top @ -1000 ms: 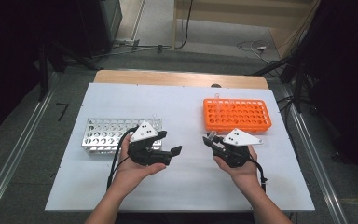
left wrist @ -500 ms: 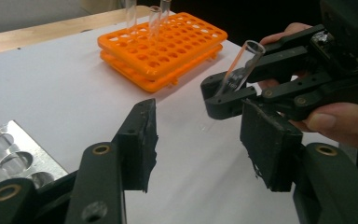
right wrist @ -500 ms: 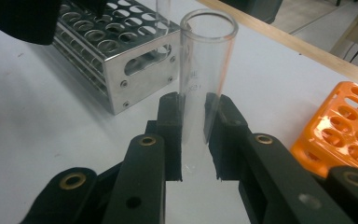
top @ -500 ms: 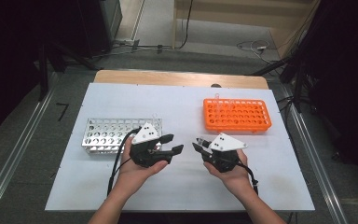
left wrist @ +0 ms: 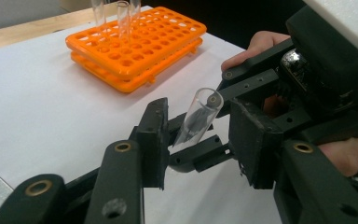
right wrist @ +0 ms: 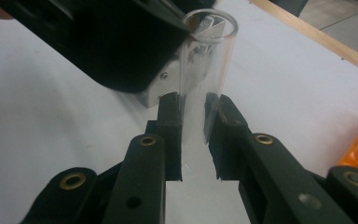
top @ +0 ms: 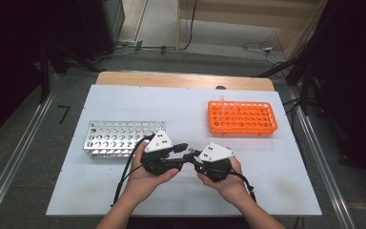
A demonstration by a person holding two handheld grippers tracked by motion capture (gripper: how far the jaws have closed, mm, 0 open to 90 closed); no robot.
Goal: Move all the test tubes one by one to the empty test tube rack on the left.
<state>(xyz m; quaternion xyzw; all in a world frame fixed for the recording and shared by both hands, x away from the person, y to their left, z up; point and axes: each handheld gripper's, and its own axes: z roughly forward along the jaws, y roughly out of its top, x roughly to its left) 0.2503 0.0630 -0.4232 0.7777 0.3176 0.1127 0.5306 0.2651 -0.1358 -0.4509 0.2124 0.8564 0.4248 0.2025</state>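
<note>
A clear test tube (right wrist: 206, 65) stands between the jaws of my right gripper (right wrist: 194, 105), which is shut on its lower part. In the left gripper view the same test tube (left wrist: 198, 116) leans between the wide-apart jaws of my left gripper (left wrist: 200, 126), which is open around it without touching. In the high view the left gripper (top: 183, 151) and right gripper (top: 190, 156) meet tip to tip at the front middle of the white table. An orange rack (top: 241, 117) lies at the back right, with a few clear tubes (left wrist: 122, 18) standing at its far end.
A metal tube rack (top: 116, 138) lies just left of the left hand. The white board (top: 124, 105) rests on a wooden table edge (top: 181, 80). Cables trail from both grippers toward the front edge. Dark stands flank the table.
The right gripper has travelled left from beside the orange rack, carrying the tube, until its tips meet the left gripper's. The left gripper shifted slightly right.
</note>
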